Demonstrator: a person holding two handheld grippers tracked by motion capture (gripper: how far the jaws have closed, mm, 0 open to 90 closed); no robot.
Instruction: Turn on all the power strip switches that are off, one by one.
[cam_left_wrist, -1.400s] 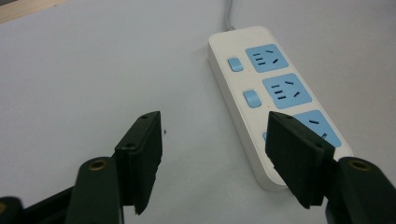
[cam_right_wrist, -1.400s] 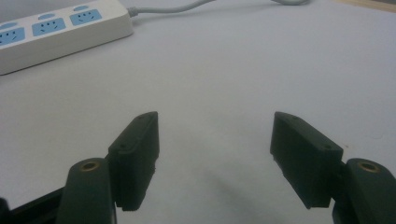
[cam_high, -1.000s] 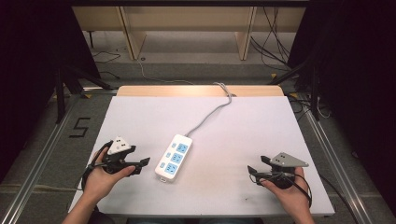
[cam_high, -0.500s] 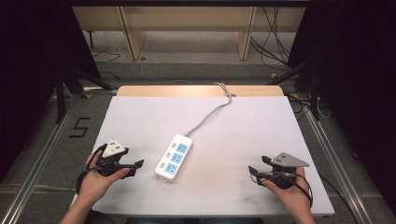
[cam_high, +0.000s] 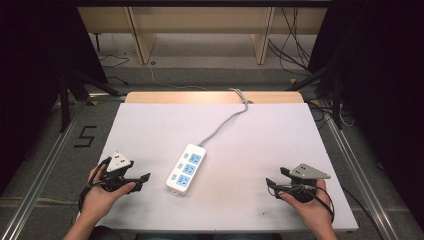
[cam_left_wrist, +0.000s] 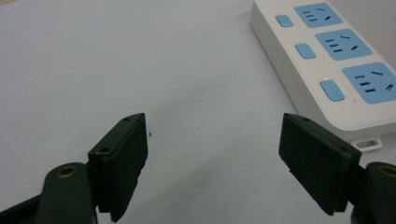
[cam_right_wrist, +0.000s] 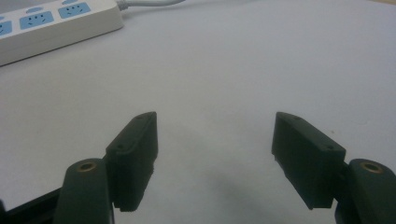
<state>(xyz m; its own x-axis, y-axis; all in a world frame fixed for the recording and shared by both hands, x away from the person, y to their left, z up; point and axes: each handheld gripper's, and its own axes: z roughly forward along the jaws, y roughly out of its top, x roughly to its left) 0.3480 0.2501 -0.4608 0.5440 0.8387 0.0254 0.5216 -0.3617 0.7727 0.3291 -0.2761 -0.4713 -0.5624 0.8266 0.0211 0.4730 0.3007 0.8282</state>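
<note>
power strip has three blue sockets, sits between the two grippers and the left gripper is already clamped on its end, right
Not quite. The power strip does have three blue sockets and lies between the grippers, but the left gripper is not clamped on it: the left gripper view shows its jaws wide open over bare table, with the strip off to one side.

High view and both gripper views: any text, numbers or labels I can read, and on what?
"5": black marking on the floor left of the table.
Power strip: no print readable on its blue sockets or switches in any view.
Nothing else bears text.
</note>
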